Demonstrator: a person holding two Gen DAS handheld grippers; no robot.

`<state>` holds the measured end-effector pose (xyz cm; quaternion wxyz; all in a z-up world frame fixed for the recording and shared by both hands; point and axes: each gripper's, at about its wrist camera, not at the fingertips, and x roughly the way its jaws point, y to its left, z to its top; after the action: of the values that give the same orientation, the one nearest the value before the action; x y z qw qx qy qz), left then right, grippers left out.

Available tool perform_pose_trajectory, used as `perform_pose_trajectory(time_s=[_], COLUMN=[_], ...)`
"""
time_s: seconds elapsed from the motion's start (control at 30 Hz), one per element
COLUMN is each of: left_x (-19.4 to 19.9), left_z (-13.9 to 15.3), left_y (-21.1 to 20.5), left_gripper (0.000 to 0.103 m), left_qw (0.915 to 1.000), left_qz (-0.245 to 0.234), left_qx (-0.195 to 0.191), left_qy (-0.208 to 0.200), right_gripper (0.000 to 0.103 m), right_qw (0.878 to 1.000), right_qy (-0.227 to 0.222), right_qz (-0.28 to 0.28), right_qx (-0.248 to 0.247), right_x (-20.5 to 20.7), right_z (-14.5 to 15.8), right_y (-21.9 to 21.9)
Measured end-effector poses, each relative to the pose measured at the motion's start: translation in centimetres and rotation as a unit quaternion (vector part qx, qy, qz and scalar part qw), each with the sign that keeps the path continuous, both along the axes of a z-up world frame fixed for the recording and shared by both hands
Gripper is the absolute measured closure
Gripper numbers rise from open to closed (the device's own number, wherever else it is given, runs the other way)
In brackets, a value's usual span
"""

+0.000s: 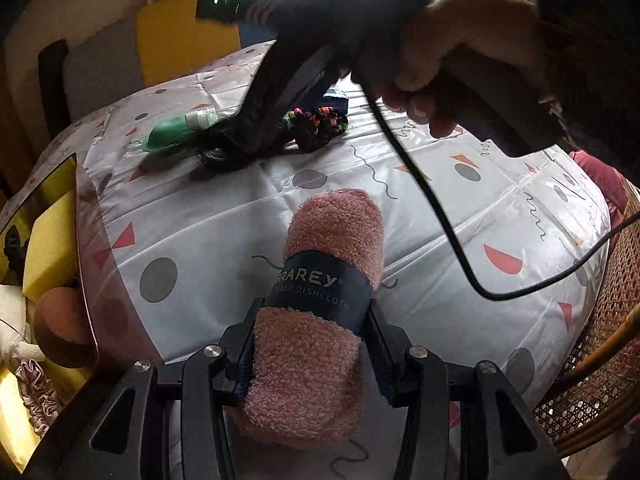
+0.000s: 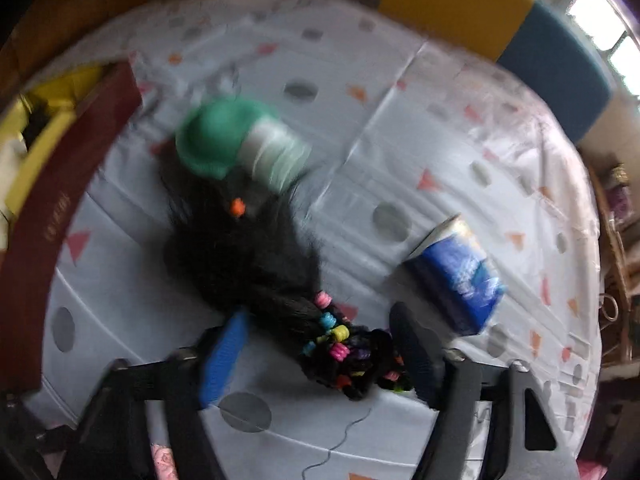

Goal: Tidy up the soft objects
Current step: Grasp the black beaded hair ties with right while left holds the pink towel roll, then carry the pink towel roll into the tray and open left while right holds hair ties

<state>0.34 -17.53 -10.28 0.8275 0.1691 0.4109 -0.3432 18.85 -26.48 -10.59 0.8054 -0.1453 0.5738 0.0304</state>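
Left wrist view: the left gripper (image 1: 312, 344) has its fingers clamped on a rolled pink dishcloth (image 1: 320, 296) with a dark paper band, pads pressing both sides of the roll just behind the band; the roll points away over the tablecloth (image 1: 460, 208). Farther off, the right gripper (image 1: 256, 136), held in a hand (image 1: 436, 64), reaches down onto a black wig (image 1: 224, 156) beside a green bottle (image 1: 176, 132) and a bunch of beads (image 1: 320, 124). A cable (image 1: 440, 216) trails across the table. At the left edge stands a box (image 1: 86, 264) holding yellow sponges and other soft things. Right wrist view, blurred: the right gripper (image 2: 320, 356) has its fingers spread wide, the blue pad (image 2: 224, 356) on one side of the wig's (image 2: 244, 256) beaded braids and the dark finger on the other. The bottle (image 2: 240, 144) touches the wig's far end. A blue pack (image 2: 456, 268) lies just right of the braids, and the box (image 2: 60, 200) curves along the left.
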Motion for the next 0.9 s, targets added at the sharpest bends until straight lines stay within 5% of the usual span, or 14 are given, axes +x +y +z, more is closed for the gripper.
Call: perform_pose_trajectory(time_s=[0.03, 0.13, 0.43, 0.57, 0.9], left_x=[0.0, 0.0, 0.0, 0.1, 0.3], left_z=[0.0, 0.0, 0.0, 0.0, 0.3], left_y=[0.0, 0.0, 0.0, -0.2, -0.1], left_gripper=[0.055, 0.055, 0.055, 0.055, 0.064], left_qw=[1.0000, 1.0000, 0.9999, 0.9999, 0.9992], left_qz=[0.000, 0.001, 0.010, 0.013, 0.039], left_qx=[0.000, -0.001, 0.000, 0.006, 0.009], left_qy=[0.000, 0.000, -0.001, -0.004, 0.003], right_gripper=[0.071, 0.082, 0.080, 0.079, 0.076], right_qw=[1.000, 1.000, 0.995, 0.986, 0.988], right_qy=[0.005, 0.010, 0.031, -0.003, -0.029], right_qz=[0.001, -0.005, -0.071, -0.112, -0.093], right_qx=[-0.004, 0.019, 0.063, 0.122, 0.119], right_x=[0.0, -1.2, -9.3, -10.8, -12.1], right_z=[-0.2, 0.6, 0.3, -0.2, -0.4], right_y=[0.0, -0.4, -3.8, -5.8, -4.6])
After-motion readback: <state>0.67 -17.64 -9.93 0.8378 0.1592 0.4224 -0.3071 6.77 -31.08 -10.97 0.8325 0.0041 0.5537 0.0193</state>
